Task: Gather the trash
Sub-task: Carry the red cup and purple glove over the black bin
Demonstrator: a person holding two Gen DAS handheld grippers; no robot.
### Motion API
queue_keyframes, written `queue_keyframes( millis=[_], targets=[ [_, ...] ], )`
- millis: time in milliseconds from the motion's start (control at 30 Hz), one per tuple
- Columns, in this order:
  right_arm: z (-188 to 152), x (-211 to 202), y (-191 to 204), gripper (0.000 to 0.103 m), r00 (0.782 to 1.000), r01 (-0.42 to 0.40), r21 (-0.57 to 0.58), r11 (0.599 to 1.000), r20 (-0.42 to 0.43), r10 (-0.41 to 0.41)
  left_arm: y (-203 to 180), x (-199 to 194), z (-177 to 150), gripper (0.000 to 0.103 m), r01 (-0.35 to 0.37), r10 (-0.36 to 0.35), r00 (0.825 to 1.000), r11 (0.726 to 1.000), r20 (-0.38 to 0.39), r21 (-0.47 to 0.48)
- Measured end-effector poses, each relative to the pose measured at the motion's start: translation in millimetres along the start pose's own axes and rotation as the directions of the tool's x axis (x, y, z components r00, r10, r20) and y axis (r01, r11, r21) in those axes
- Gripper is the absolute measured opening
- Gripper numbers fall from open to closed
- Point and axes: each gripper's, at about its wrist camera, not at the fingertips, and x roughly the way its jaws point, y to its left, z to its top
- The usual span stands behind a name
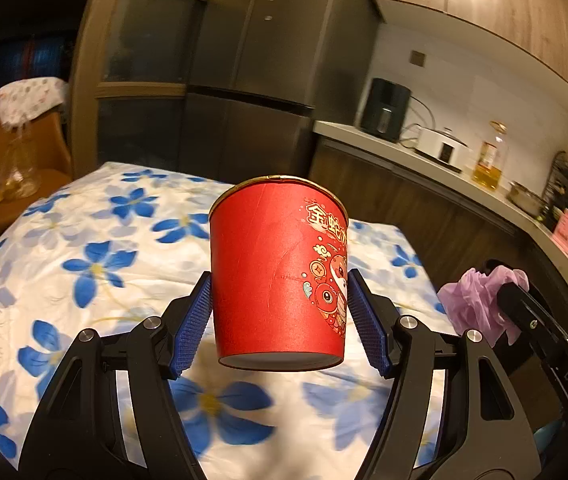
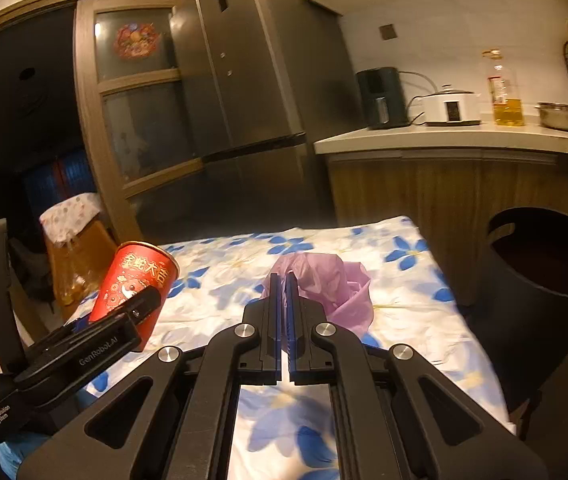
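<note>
From the left wrist, the left gripper (image 1: 280, 312) clamps a red paper cup (image 1: 280, 276) upright, mouth up, held clear above the flowered table (image 1: 84, 264).

From the right wrist, the right gripper (image 2: 283, 312) pinches a crumpled purple bag (image 2: 331, 288) over the table's middle; the black bin (image 2: 543, 280) stands open beyond the right edge
</note>
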Motion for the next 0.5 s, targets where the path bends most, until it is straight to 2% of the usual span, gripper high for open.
queue_keyframes(
  millis=[500],
  targets=[
    [16, -29, -64, 0.003, 0.985, 0.159, 0.052, 0.986, 0.063, -0.162, -88, 20, 3, 0.065, 0.144, -0.142, 0.99, 0.984, -0.024, 0.101]
  ],
)
